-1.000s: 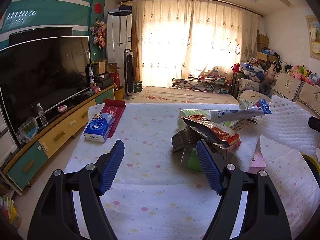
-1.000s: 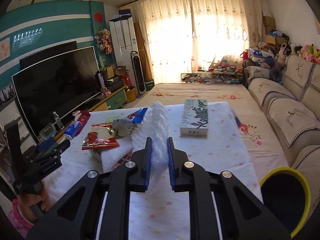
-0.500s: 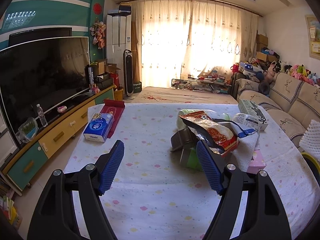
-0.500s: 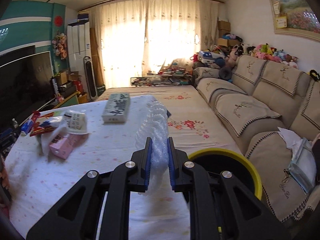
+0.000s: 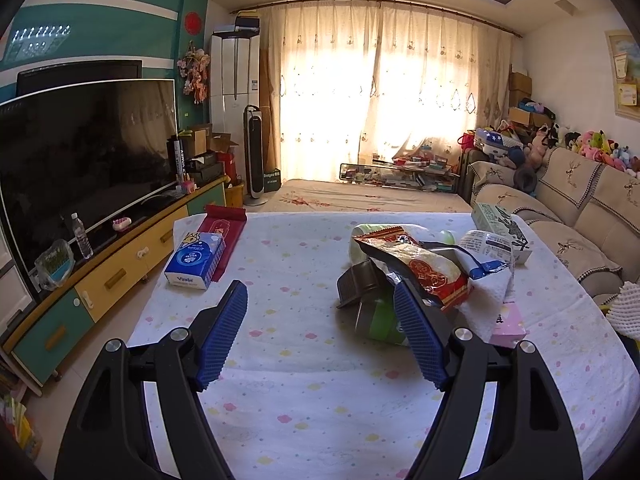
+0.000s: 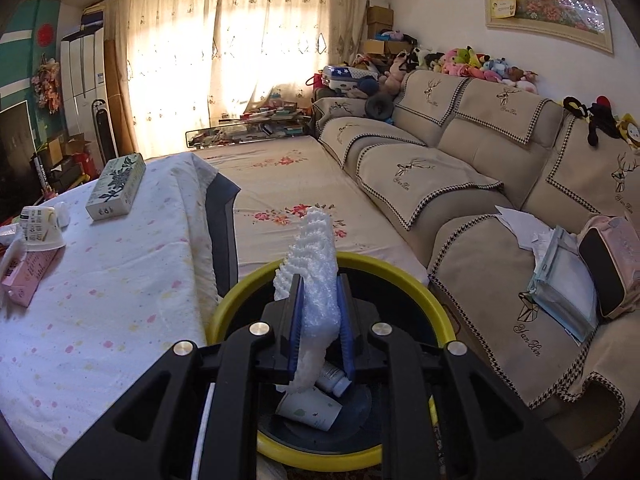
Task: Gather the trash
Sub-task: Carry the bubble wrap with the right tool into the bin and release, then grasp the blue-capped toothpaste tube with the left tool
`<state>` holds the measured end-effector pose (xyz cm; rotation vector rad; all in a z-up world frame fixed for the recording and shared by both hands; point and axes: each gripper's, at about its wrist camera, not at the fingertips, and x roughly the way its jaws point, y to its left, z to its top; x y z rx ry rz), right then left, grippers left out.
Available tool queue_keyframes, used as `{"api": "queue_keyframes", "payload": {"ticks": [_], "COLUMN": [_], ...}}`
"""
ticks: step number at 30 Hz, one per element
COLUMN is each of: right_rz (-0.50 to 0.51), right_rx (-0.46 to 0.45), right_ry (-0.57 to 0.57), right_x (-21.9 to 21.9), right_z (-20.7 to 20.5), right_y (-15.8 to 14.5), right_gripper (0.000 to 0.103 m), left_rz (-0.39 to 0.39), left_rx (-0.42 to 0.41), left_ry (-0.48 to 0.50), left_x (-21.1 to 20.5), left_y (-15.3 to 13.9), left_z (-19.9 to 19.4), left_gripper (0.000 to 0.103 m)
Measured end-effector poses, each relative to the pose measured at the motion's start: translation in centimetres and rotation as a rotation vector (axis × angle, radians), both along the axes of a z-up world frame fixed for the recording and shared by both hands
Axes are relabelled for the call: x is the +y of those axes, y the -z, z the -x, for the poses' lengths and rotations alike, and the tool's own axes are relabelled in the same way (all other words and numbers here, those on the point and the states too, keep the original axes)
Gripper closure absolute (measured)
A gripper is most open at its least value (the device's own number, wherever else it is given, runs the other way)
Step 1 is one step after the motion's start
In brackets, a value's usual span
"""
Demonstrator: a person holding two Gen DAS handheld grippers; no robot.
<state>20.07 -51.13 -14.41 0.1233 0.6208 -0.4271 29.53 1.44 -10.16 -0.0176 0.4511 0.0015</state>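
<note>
My right gripper [image 6: 318,292] is shut on a white foam wrap [image 6: 314,256] and holds it over the yellow-rimmed trash bin [image 6: 404,276] beside the table. A paper cup [image 6: 308,408] and a small bottle [image 6: 334,378] lie inside the bin. My left gripper [image 5: 320,300] is open and empty above the table, just left of a trash pile: a red snack bag [image 5: 420,268], a dark tray [image 5: 358,282], a green cup [image 5: 382,322], a white wrapper [image 5: 486,248] and a pink box [image 5: 506,324]. The foam wrap shows at the left wrist view's right edge [image 5: 626,310].
A blue tissue pack [image 5: 196,258] and a red packet [image 5: 224,226] lie at the table's left. A patterned box [image 6: 116,186] sits at the table's far corner. The sofa [image 6: 500,184] runs along the right, with a TV cabinet [image 5: 112,268] on the left.
My right gripper has swung right with the foam wrap, from above the table to over the trash bin. The left gripper has stayed still and open.
</note>
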Motion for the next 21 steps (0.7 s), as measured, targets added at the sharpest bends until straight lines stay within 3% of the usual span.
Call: {"api": "queue_keyframes", "payload": {"ticks": [6,9,11,14,18,21], "right_rz": [-0.017,-0.030,-0.033,-0.049,-0.060,-0.057], "right_rx": [-0.005,-0.084,-0.169,-0.275,-0.329,-0.331], "right_ry": [0.028,-0.001,-0.037,-0.108,-0.199,-0.232], "right_x": [-0.5,0.6,1.9,4.5,7.6,9.0], "right_z": [0.0,0.1,0.1,-0.6,-2.2,-3.1], "right_y": [0.1,-1.8,-3.3,-4.6,-4.4,-3.9], "right_gripper": [0.079,0.076,0.066,0.061,0.061,0.060], "left_rz": [0.003,0.002,0.002,-0.004,-0.025,-0.005], "left_rx": [-0.006,-0.014,-0.021,-0.034,-0.063,-0.033], "left_ry": [0.004,0.005,0.006,0.008,0.029,0.063], "left_x": [-0.1,-0.2,-0.2,-0.3,-1.1,-2.0], "left_y": [-0.1,-0.2,-0.3,-0.4,-0.6,-0.8], "left_z": [0.1,0.3,0.4,0.6,1.0,1.1], "left_gripper": [0.027,0.027,0.027,0.027,0.027,0.027]}}
